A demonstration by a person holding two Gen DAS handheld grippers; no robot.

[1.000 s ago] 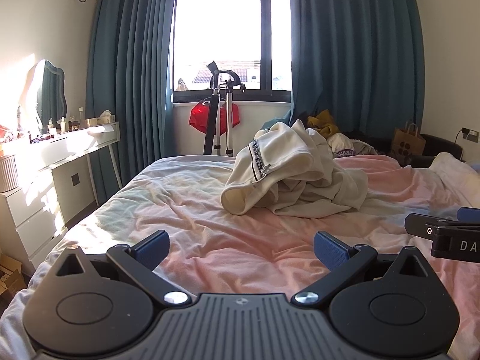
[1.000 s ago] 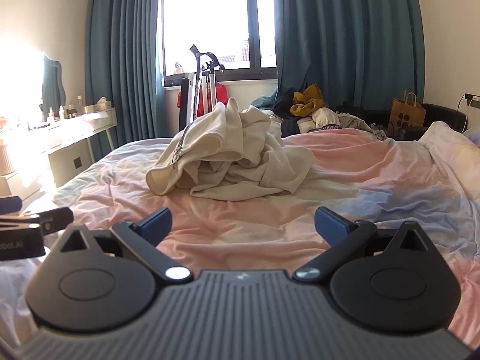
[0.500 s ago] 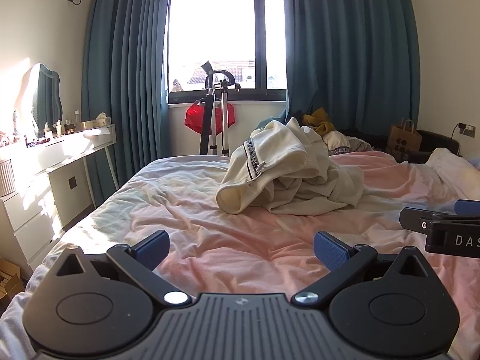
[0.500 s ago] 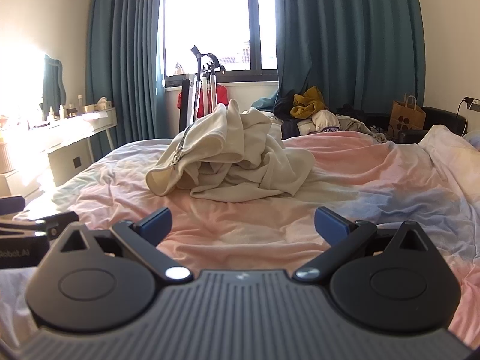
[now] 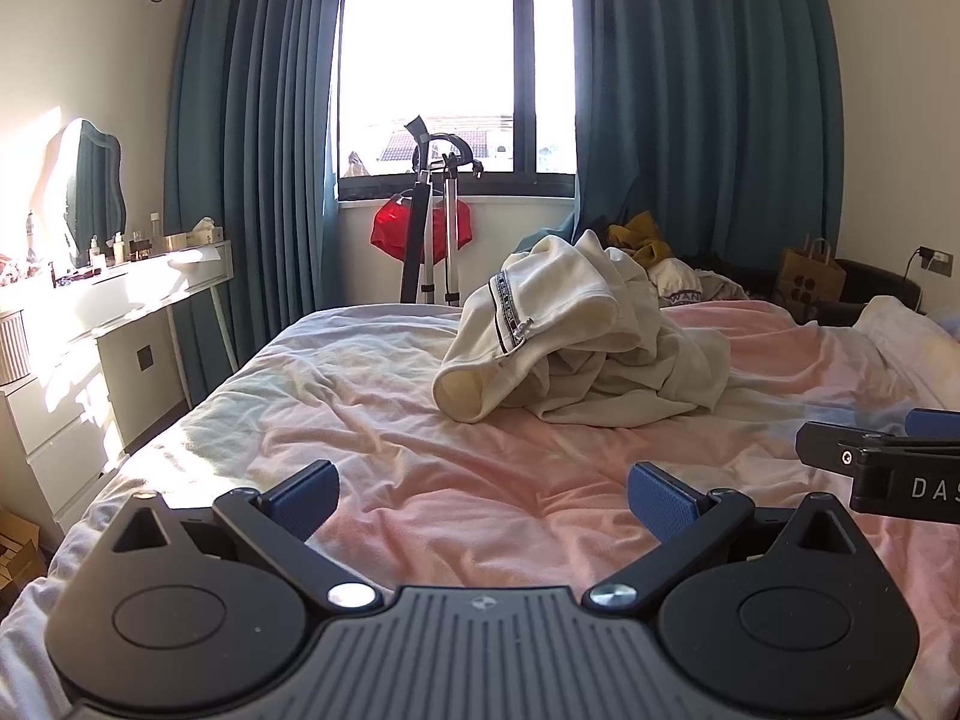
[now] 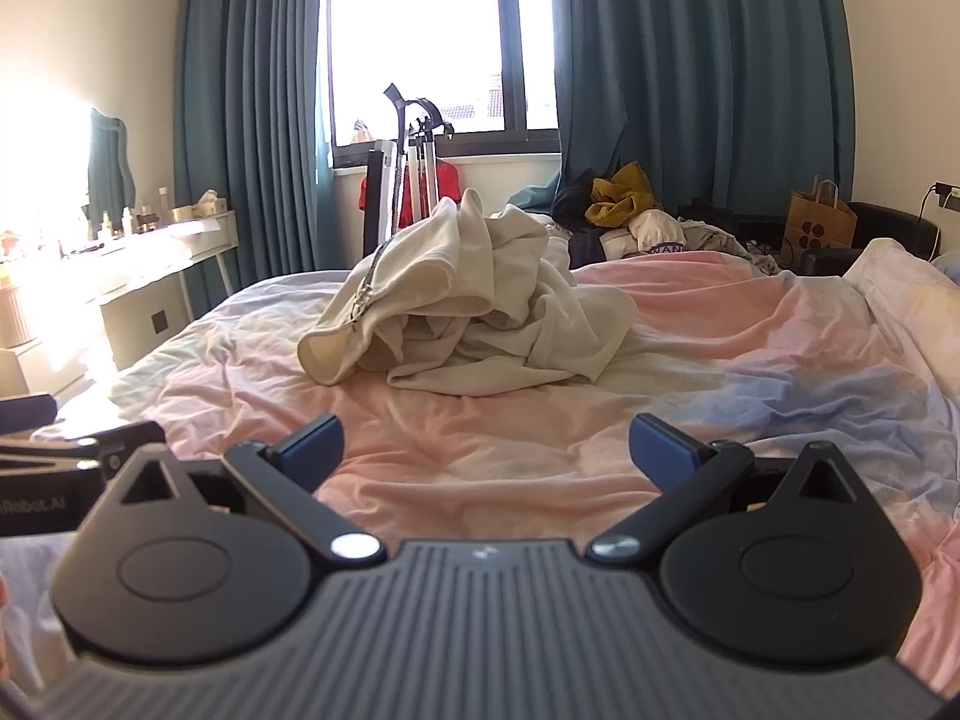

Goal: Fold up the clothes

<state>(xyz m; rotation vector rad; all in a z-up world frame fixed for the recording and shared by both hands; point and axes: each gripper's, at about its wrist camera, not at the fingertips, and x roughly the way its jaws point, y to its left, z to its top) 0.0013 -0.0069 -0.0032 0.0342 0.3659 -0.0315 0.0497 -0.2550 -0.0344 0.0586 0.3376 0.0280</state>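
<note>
A crumpled cream zip-up garment (image 5: 576, 336) lies in a heap in the middle of the bed (image 5: 372, 420); it also shows in the right wrist view (image 6: 468, 306). My left gripper (image 5: 483, 498) is open and empty, low over the near part of the bed, well short of the garment. My right gripper (image 6: 486, 447) is open and empty too, at about the same distance. The right gripper's side shows at the right edge of the left wrist view (image 5: 888, 468); the left gripper's side shows at the left edge of the right wrist view (image 6: 72, 468).
A white dressing table (image 5: 120, 312) with a mirror stands left of the bed. A stand with a red item (image 5: 432, 228) is under the window. More clothes (image 6: 624, 204) and a paper bag (image 6: 819, 228) lie beyond the bed. A pillow (image 6: 900, 288) lies at right.
Both grippers have drifted slightly, so the garment sits a little lower and nearer in both views. The jaws stay open and the garment has not moved.
</note>
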